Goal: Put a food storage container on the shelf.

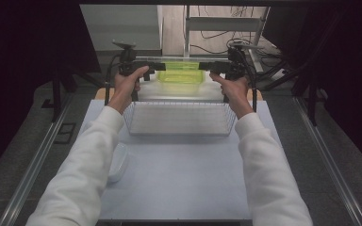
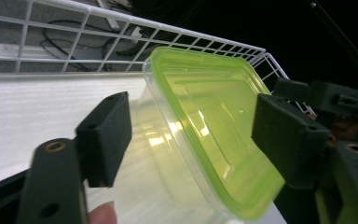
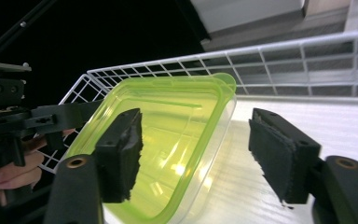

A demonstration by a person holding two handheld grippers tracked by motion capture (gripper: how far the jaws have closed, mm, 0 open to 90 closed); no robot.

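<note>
No brand, label or readable writing anywhere on show. At the near left of the pale table (image 1: pixel 179 179), just beside the left sleeve: a smooth white oval lid-like object (image 1: pixel 117 162), rounded and shallow. Left gripper (image 1: pixel 158 67): matte black, blocky, foam-faced pads (image 2: pixel 105 137) standing wide, nothing pressed between them; container's end lying in the gap, not touching either pad as far as can be told. Between both grippers, raised over the far edge of the basket: clear plastic container (image 1: pixel 179 75), rectangular with rounded corners, glossy walls, translucent lime-green lid (image 2: pixel 214 126) with a raised rim, tilted and blurred. Beneath and nearer: white wire basket (image 1: pixel 179 133), open grid mesh, rectangular, empty-looking floor showing the table through. Right gripper (image 1: pixel 203 67): same black build, rough-textured pads (image 3: pixel 279 154) spread wide, container edge in the gap, no pad pressing on it. Beyond the table: dark curtains, metal frame legs, tangled cables on the floor.
</note>
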